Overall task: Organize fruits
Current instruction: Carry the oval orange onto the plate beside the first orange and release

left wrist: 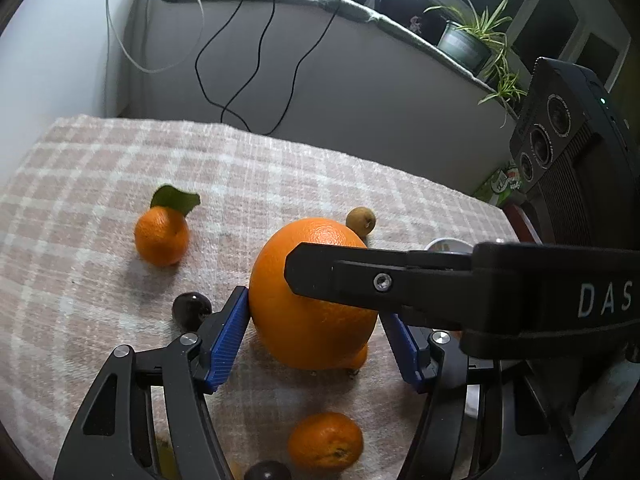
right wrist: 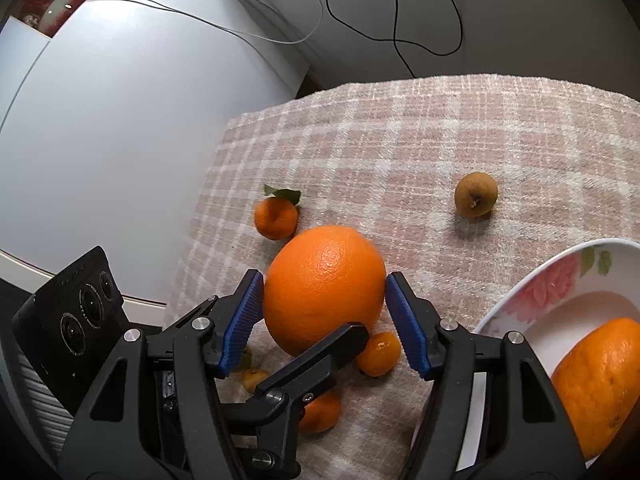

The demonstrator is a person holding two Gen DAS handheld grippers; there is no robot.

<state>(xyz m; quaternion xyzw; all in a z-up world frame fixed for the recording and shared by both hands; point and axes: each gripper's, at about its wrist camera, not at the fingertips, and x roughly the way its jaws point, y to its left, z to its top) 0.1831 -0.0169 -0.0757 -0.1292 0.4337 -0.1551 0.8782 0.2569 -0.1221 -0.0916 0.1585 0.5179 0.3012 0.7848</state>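
Observation:
A large orange [left wrist: 320,336] [right wrist: 320,256] rests on the checked cloth [left wrist: 240,168]. My left gripper [left wrist: 312,312] has its blue pads [left wrist: 226,336] against both sides of it. My right gripper [right wrist: 324,280] grips the same orange from another side, its blue pads [right wrist: 242,316] touching the skin. In each wrist view one black finger of the other gripper crosses in front of the orange. A flowered bowl [right wrist: 532,284] at the right holds another big orange [right wrist: 600,384].
A leafy mandarin [left wrist: 161,236] [right wrist: 276,218], a small brownish fruit [left wrist: 361,220] [right wrist: 476,195], a dark round fruit [left wrist: 191,310] and more mandarins [left wrist: 326,442] [right wrist: 379,354] lie around. A white appliance [right wrist: 120,140] and hanging cables [left wrist: 256,80] stand behind the table.

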